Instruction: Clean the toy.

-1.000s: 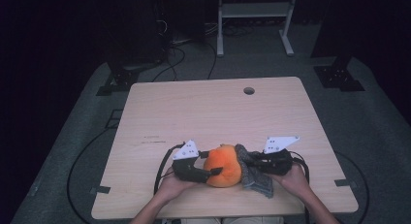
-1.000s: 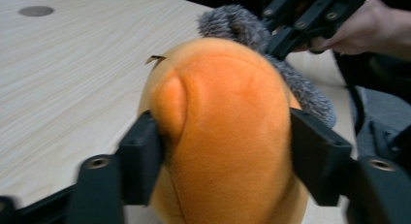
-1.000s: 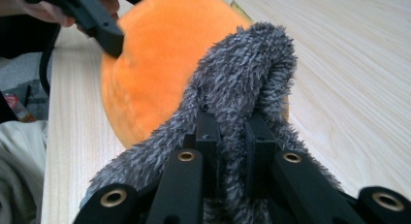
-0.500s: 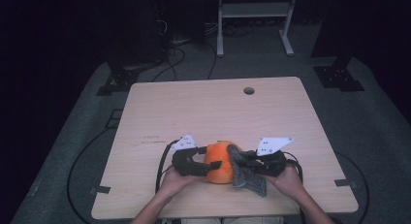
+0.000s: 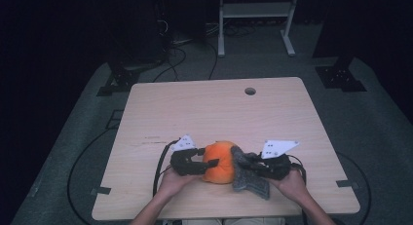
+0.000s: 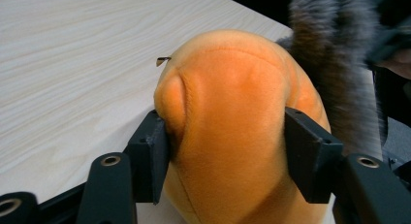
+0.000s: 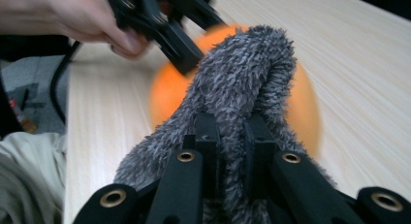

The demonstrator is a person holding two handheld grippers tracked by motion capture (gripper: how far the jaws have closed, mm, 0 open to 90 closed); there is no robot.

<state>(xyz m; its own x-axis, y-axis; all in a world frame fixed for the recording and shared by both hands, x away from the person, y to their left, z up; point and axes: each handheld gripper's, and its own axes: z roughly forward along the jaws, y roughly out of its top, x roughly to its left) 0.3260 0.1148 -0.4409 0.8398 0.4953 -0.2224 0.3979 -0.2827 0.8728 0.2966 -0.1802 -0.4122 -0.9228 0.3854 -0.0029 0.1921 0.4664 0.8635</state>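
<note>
While L gripper (image 6: 225, 151), jaws just closing, clamps orange plush (image 6: 232, 132), R gripper (image 7: 228, 151) pinches grey fuzzy sock (image 7: 242, 83) w/ plush partly inside.

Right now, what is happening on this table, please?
A person holds a gripper in each hand at the near edge of the wooden table. The left gripper has just been closing its jaws and now squeezes an orange plush toy from both sides. The right gripper is shut on a fuzzy grey cloth that lies against the toy. Toy and cloth rest on the table.
</note>
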